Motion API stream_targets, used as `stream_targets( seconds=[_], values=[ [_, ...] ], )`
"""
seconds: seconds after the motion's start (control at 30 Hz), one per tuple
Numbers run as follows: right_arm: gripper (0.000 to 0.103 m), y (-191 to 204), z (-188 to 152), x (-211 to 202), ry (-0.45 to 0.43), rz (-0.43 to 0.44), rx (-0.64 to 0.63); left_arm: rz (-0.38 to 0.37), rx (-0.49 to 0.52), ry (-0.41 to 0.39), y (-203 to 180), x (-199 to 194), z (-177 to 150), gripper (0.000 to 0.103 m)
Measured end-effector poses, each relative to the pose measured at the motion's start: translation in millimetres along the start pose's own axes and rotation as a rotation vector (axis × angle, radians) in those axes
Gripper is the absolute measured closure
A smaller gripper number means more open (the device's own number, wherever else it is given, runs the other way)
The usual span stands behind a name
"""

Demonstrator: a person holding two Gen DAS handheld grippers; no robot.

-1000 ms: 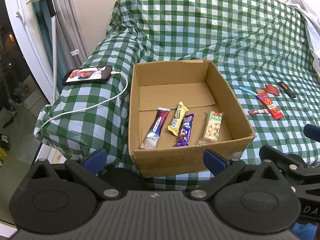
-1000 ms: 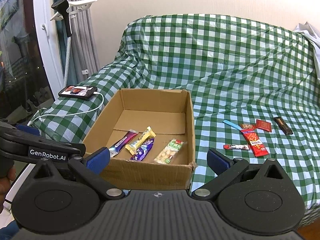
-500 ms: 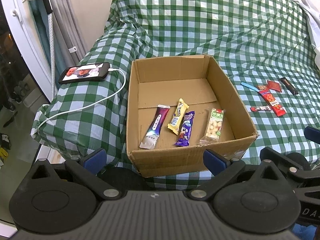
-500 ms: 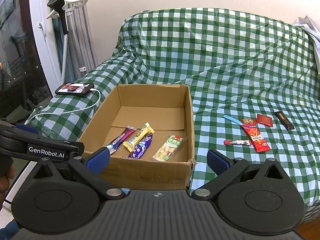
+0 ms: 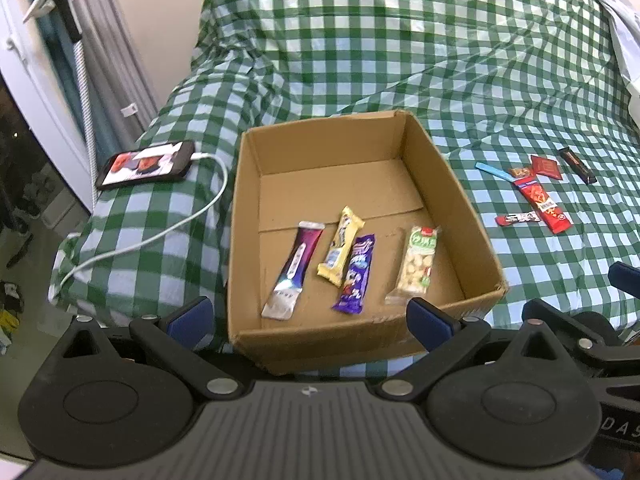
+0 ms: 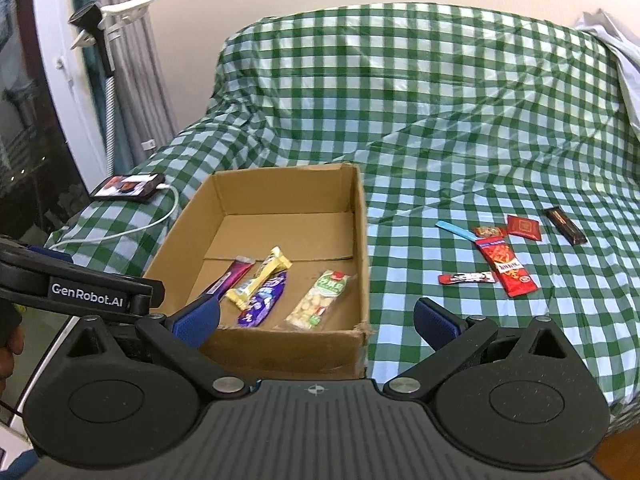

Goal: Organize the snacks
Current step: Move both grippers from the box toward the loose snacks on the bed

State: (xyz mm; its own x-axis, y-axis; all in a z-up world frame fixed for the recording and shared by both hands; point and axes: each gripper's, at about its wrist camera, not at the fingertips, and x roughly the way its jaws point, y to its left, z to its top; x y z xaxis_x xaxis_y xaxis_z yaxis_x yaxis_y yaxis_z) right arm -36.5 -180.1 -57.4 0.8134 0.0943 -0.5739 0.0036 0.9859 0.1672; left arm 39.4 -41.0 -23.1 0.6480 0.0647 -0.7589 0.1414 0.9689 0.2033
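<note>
A bed (image 5: 400,60) covered in a green-and-white checked sheet (image 6: 400,100) carried everything. An open cardboard box (image 5: 476,216) sat on it near the front edge. To the box's left lay a phone (image 5: 146,164) with a white cable (image 5: 160,232) plugged in. To its right, well apart, lay a loose cluster of snack packets (image 5: 540,200), mostly red.
</note>
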Motion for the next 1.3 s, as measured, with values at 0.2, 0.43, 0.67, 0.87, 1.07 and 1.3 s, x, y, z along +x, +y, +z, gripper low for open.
stream_targets(
  seconds=[0.2, 0.43, 0.67, 0.87, 1.07, 1.3],
  values=[
    [0.001, -28, 6, 6, 0.001, -0.032, 0.060, -0.021, 0.033, -0.007, -23, 5, 21, 0.000],
    [0.001, -65, 13, 8, -0.008, -0.099, 0.105, -0.084, 0.076, -0.031, -63, 11, 54, 0.000],
    [0.001, -119, 18, 6, -0.035, -0.205, 0.179, -0.152, 0.124, -0.017, -117, 30, 89, 0.000],
    [0.001, -168, 21, 17, -0.038, -0.272, 0.243, -0.175, 0.166, 0.021, -164, 61, 114, 0.000],
    [0.001, -213, 24, 49, -0.020, -0.316, 0.277, -0.179, 0.212, 0.069, -207, 112, 144, 0.000],
    [0.001, -272, 28, 105, 0.026, -0.350, 0.313, -0.211, 0.383, 0.115, -264, 179, 151, 0.000]
  ],
)
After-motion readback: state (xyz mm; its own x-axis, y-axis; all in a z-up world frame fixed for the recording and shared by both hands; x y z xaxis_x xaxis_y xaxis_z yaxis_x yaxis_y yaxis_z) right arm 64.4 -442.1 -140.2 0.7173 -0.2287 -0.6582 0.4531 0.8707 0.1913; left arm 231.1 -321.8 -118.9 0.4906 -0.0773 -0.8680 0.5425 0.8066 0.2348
